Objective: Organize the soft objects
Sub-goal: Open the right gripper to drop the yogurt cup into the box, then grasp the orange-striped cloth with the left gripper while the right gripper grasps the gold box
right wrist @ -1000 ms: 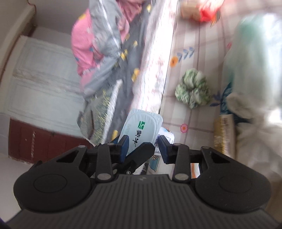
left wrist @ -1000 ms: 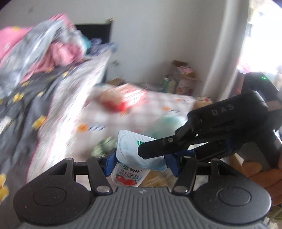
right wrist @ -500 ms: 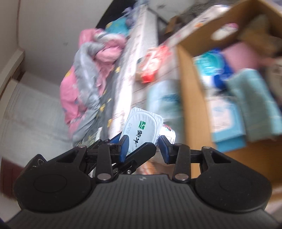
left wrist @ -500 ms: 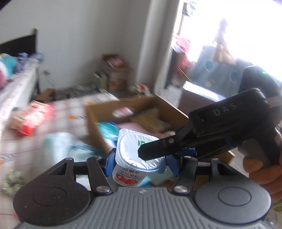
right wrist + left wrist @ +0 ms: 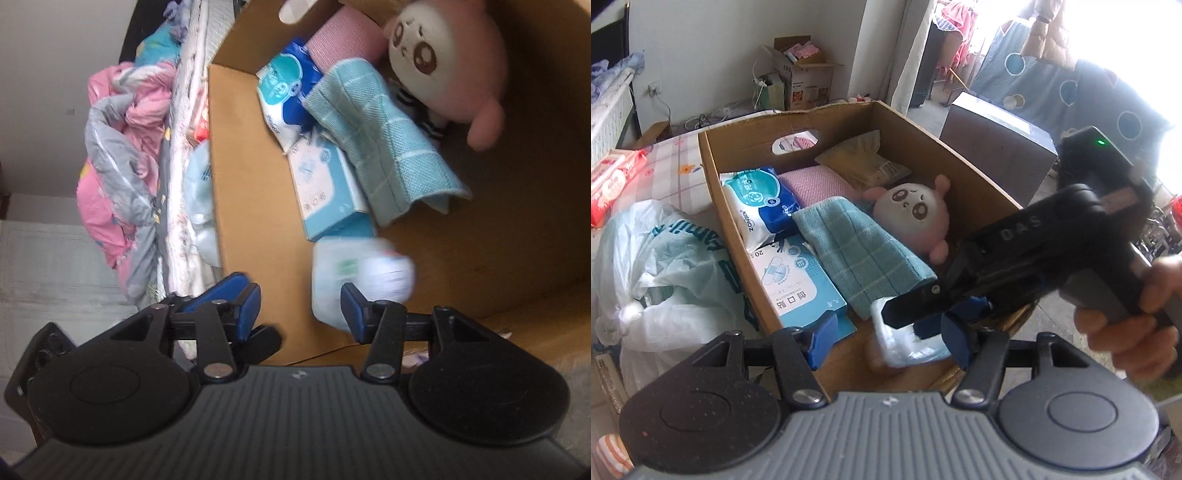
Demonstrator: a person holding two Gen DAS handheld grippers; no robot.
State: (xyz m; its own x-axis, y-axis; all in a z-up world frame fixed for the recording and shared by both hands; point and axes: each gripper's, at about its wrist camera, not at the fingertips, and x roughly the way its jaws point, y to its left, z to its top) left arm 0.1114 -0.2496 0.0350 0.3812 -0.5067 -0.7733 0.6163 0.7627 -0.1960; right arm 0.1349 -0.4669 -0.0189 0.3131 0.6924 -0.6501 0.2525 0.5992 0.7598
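1. The left gripper is spread wide, its blue pads well apart and gripping nothing; the cup sits blurred between them, over the near end of the box.
2. The right gripper is likewise released, pads apart; in its view the cup is a white smear just ahead of the right pad, against the bare cardboard floor. Whether it touches the floor or a pad cannot be told from the blur.
3. Only the left view shows the right gripper from outside: its black body crosses in from the right, held by a hand, with a green light on top. Its fingertips hide part of the cup.
4. Only the right view shows the left gripper's pad poking in at the box's near wall.
5. Deeper in the box lie a teal towel, a plaster box beside it, a wipes pack, a pink cloth, a plush and a tan packet.
6. The right view shows the plush's striped legs under the towel edge; the left view hides them.
7. Left of the box, a plastic bag rests against its wall, a red pack beyond it.
8. Only the right view shows the bedding heaped far left; only the left view shows a far carton by the wall and a dark cabinet.
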